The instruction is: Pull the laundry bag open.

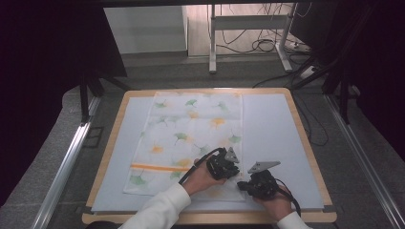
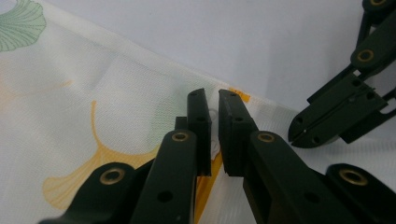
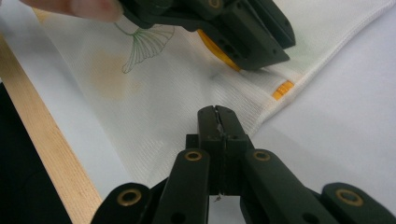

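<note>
A white cloth (image 1: 191,129) printed with green and yellow ginkgo leaves and one orange stripe lies flat on the pale mat (image 1: 272,129). Both grippers are at its near right corner. My left gripper (image 1: 235,171) (image 2: 213,95) is on the cloth's (image 2: 93,93) right edge by the stripe's end. Its jaws are shut to a narrow slit with a pucker of cloth in it. My right gripper (image 1: 240,185) (image 3: 217,112) sits at the corner of the cloth (image 3: 177,93), shut, a thin white sliver between its pads. Each gripper view also shows the other gripper: the right gripper (image 2: 299,133), the left gripper (image 3: 275,51).
The mat covers a wooden table whose rim (image 1: 305,143) (image 3: 51,154) shows at the sides and front. Metal rails (image 1: 67,162) run along the floor on both sides. A white table frame (image 1: 212,43) and loose cables (image 1: 258,45) stand beyond the far edge.
</note>
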